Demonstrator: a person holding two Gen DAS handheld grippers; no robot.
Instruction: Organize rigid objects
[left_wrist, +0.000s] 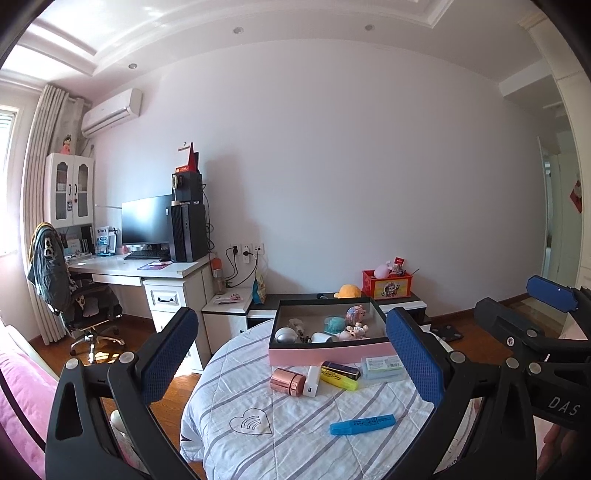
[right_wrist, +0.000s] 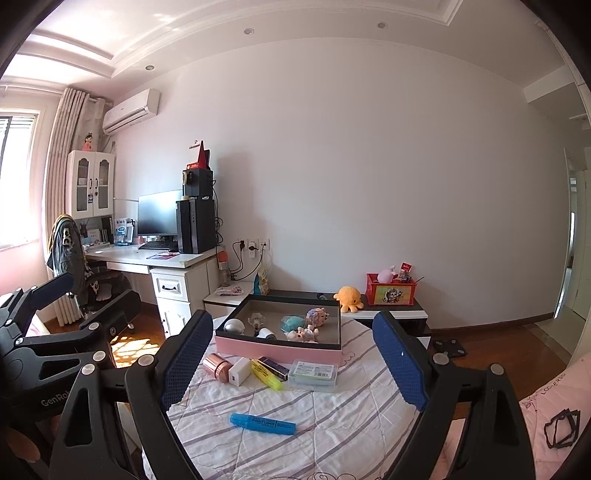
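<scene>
A pink box with a dark rim sits at the far side of a round table under a striped cloth; several small toys lie inside. In front of it lie a copper cylinder, a white charger, a yellow highlighter, a dark tube and a clear case. Nearer lies a blue highlighter. My left gripper and right gripper hover open and empty above the table's near side.
A desk with monitor, computer tower and an office chair stands at the left. A low cabinet behind the table carries a red crate and an orange plush. Pink bedding lies at the right; wooden floor surrounds the table.
</scene>
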